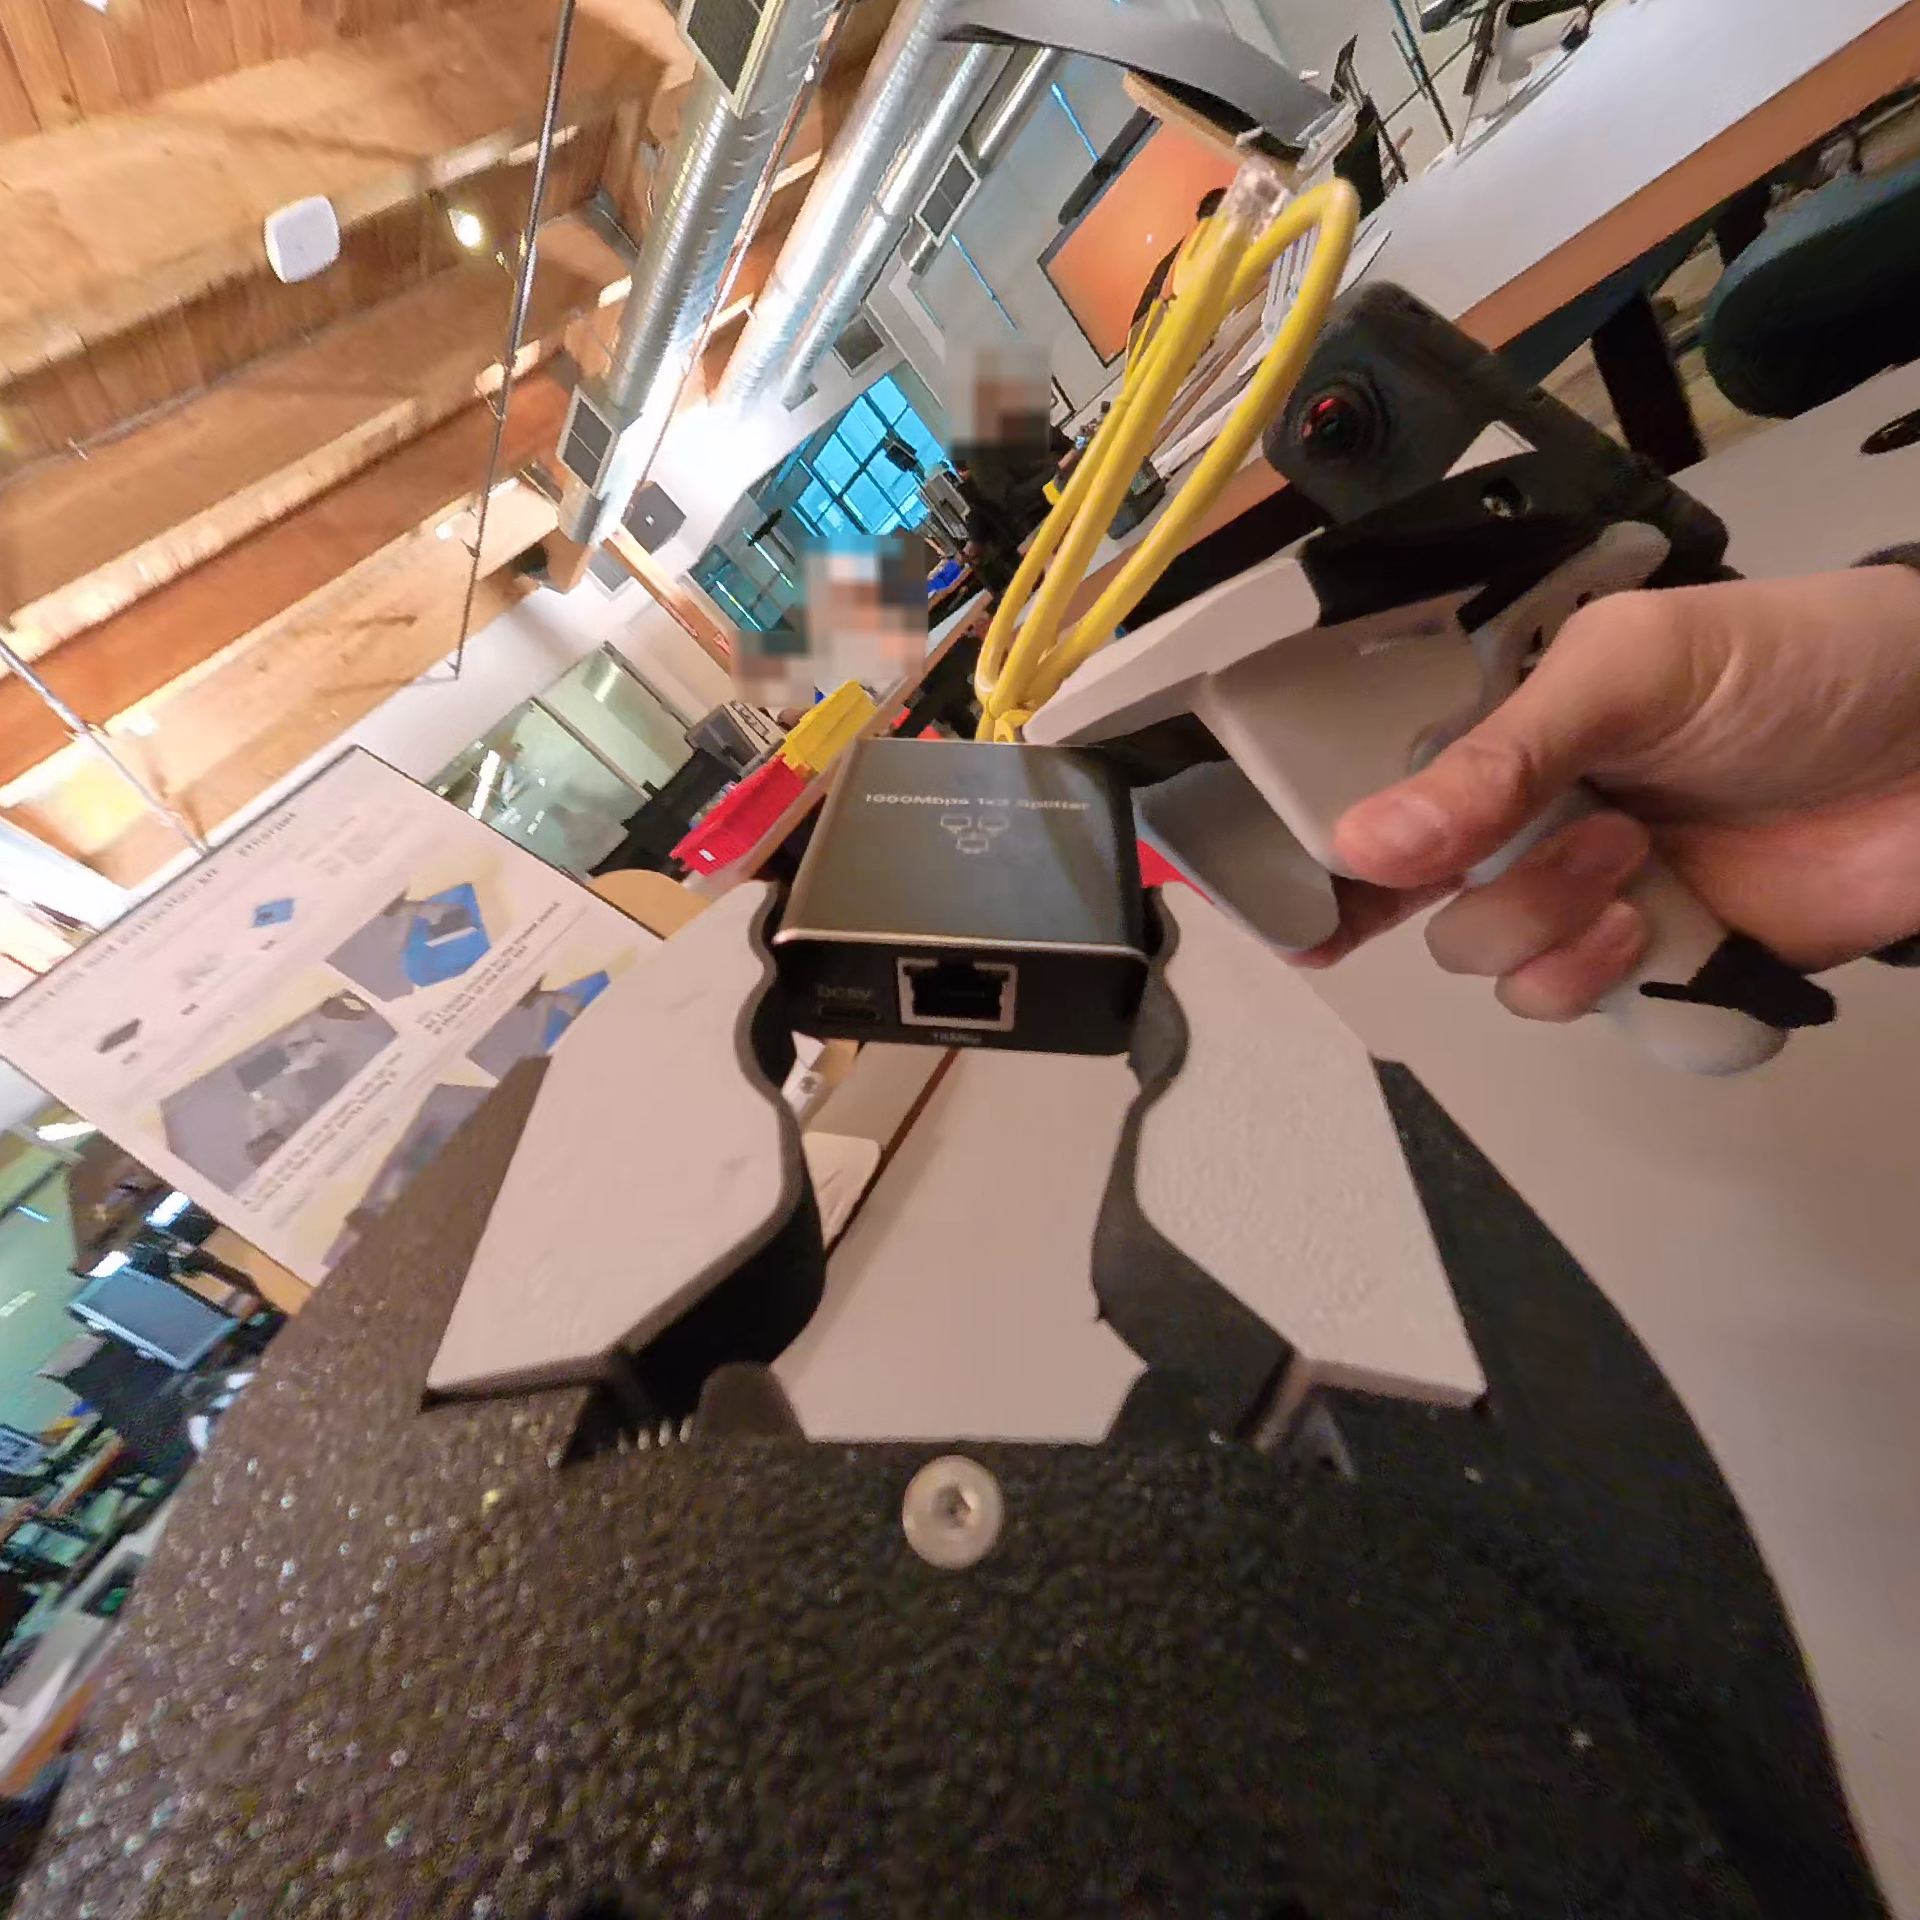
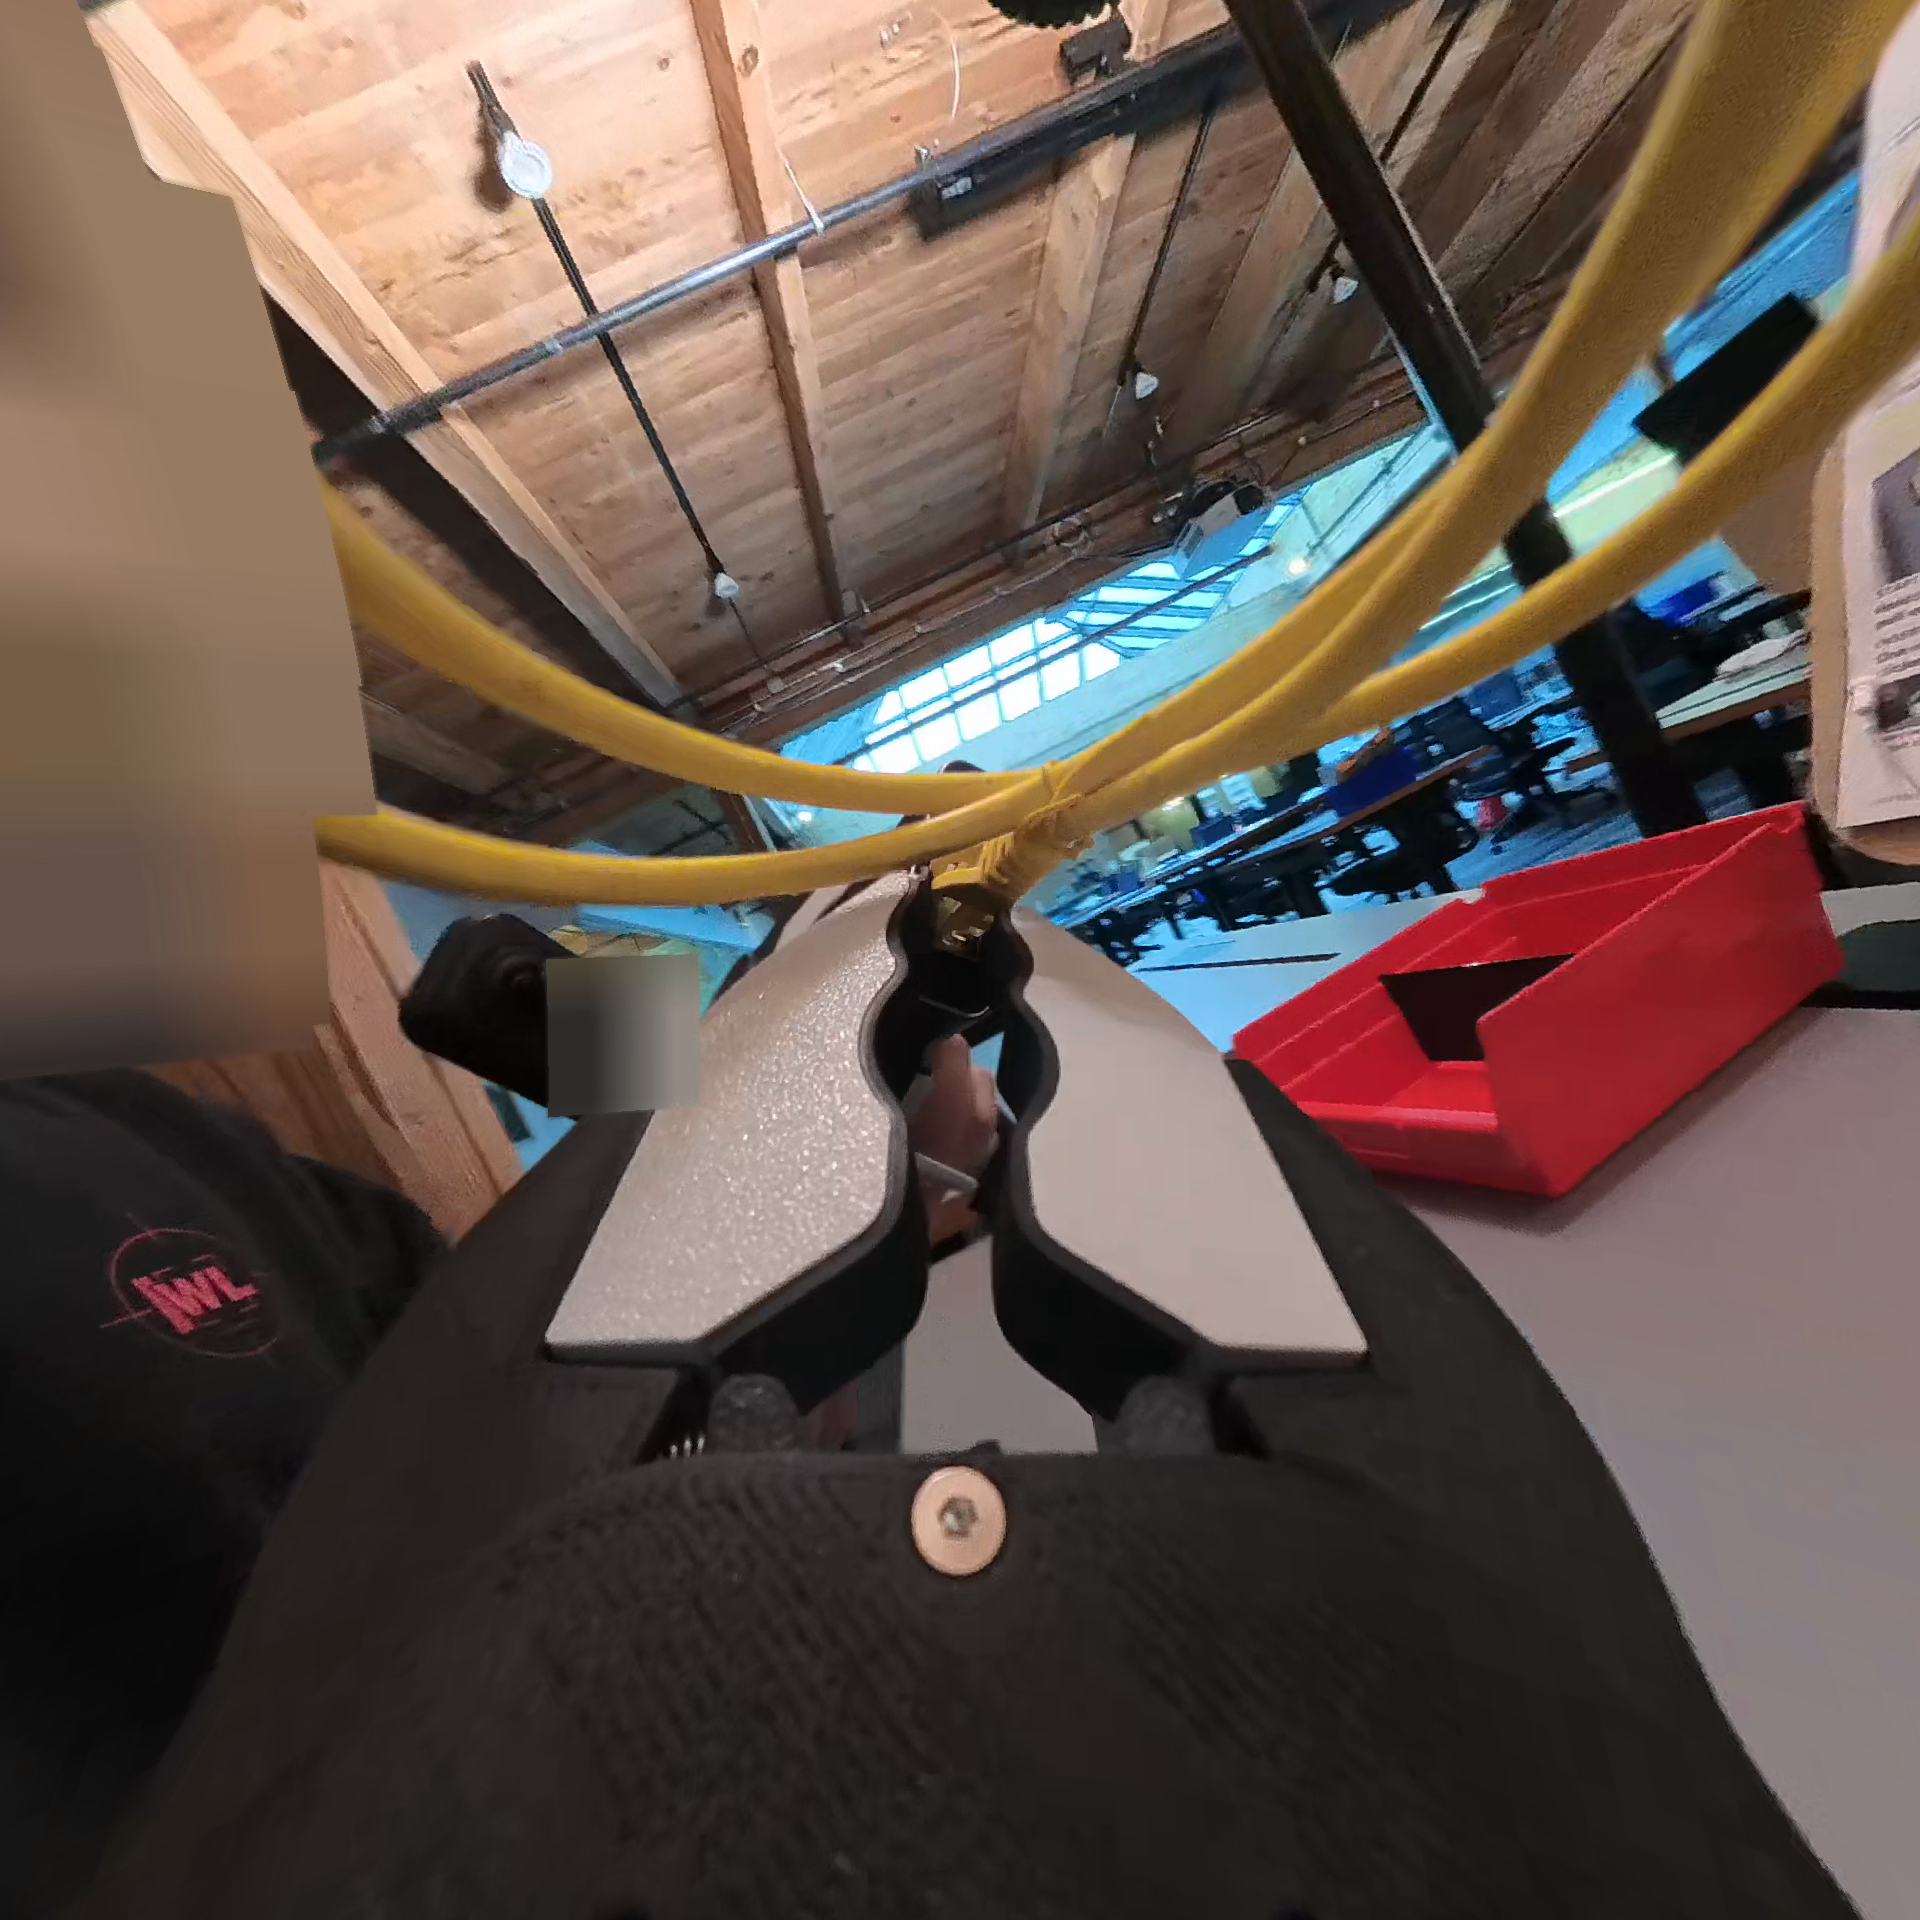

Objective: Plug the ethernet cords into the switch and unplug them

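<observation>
Sitting on the grey table, a red plastic bin is tipped toward the right wrist camera; only a dark cutout shows in its front wall, and I cannot tell whether anything lies inside. The left gripper has its jaws part-way apart and pressed against both sides of the small black switch, holding it up off the table with one port facing the camera. Behind the switch, looped yellow ethernet cords rise up, one clear plug free at the top. The right gripper is nearly closed, its tips pinching a yellow plug at the bundle's tied point. A bare hand wraps the right gripper's handle, reaching in from the right, just beside the switch.
</observation>
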A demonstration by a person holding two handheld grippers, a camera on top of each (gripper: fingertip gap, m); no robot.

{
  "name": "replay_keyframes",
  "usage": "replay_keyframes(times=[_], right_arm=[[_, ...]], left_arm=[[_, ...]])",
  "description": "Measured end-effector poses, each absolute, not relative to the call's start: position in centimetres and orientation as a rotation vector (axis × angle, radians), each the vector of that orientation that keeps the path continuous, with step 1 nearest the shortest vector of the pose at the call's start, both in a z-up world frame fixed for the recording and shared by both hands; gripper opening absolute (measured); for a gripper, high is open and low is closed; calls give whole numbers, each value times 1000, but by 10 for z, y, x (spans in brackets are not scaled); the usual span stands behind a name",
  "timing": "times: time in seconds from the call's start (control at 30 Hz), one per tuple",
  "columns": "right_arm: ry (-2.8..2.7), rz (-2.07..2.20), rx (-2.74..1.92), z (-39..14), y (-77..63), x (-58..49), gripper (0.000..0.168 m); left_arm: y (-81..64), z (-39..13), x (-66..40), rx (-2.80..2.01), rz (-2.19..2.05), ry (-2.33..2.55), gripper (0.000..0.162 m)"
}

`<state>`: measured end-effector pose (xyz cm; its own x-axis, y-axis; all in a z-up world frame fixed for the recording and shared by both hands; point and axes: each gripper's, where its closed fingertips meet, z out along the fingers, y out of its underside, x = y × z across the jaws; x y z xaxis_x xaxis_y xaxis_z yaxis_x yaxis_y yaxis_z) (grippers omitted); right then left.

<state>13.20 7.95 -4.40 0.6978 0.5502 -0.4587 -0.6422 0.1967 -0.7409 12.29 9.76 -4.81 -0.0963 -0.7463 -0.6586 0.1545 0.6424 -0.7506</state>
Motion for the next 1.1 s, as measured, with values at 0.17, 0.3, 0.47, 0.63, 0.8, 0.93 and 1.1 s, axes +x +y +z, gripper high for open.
replay_keyframes(times=[0.17, 0.3, 0.47, 0.63, 0.8, 0.93, 1.1], right_arm=[[117, 918, -1065, -42, 78, 132, 13], [196, 1099, -982, -44, 78, 132, 13], [196, 1034, -1068, -51, 85, 132, 12], [221, 1051, -1065, -54, 88, 133, 13], [238, 1149, -989, -48, 84, 132, 13], [204, 1146, -983, -40, 80, 131, 13], [236, 1197, -878, -31, 77, 132, 15]], left_arm=[[98, -45, 123, -418, -662, 1466, 64], [99, -45, 122, -336, -540, 1478, 64], [103, -53, 122, -553, -836, 1518, 64], [107, -55, 122, -514, -702, 1511, 63], [104, -51, 120, -435, -694, 1482, 63], [101, -43, 118, -413, -700, 1445, 64], [98, -37, 117, -376, -641, 1411, 64]])
